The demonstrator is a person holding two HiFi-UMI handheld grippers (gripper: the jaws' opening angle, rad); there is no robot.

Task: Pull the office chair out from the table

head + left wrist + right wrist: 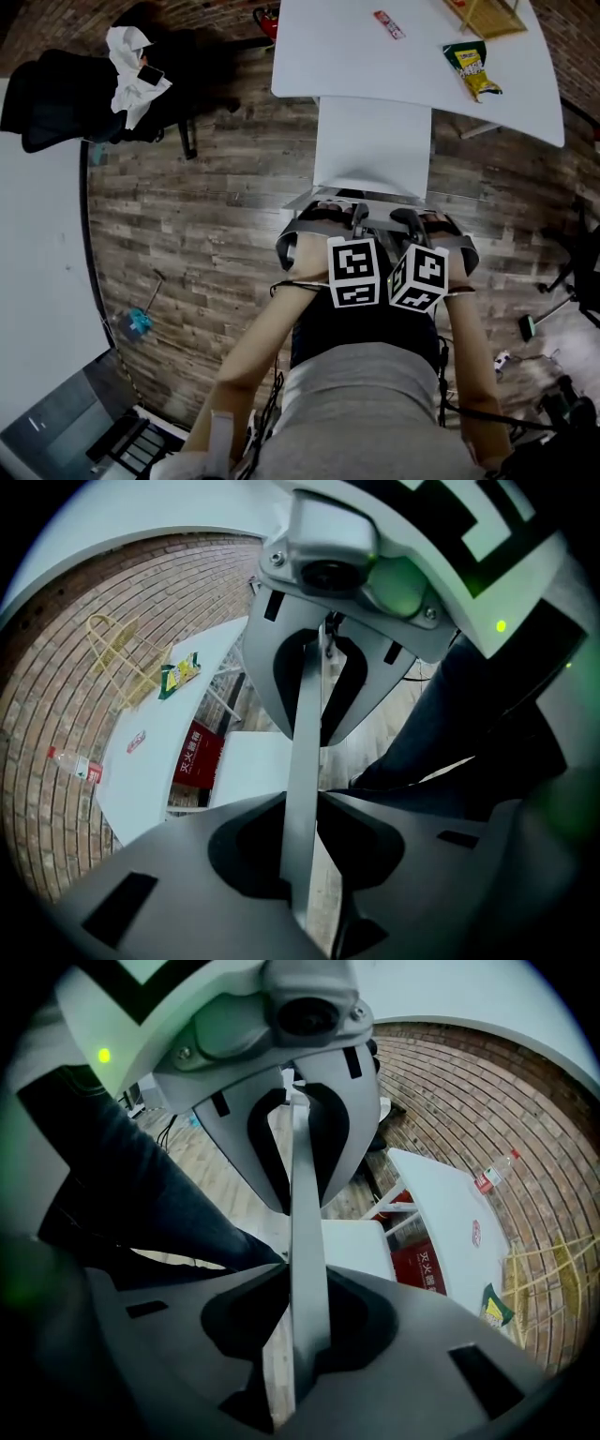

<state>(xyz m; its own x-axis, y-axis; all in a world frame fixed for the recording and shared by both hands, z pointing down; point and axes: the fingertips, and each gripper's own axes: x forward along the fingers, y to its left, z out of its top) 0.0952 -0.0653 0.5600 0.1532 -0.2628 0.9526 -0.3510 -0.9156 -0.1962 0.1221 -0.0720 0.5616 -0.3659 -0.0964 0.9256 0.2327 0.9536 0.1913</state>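
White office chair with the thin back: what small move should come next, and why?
Probably a short, straight pull toward the person. The left gripper and right gripper are both clamped on the thin back edge of the white office chair, and its seat front sits right at the edge of the white table.

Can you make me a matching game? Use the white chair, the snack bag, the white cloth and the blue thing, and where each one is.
Things:
1. white chair
2. snack bag
3. white cloth
4. blue tool

Places:
A. on the floor
B. on the table
C. gripped by the left gripper and right gripper
D. on the black chair

Pairs: 1-C, 2-B, 3-D, 4-A
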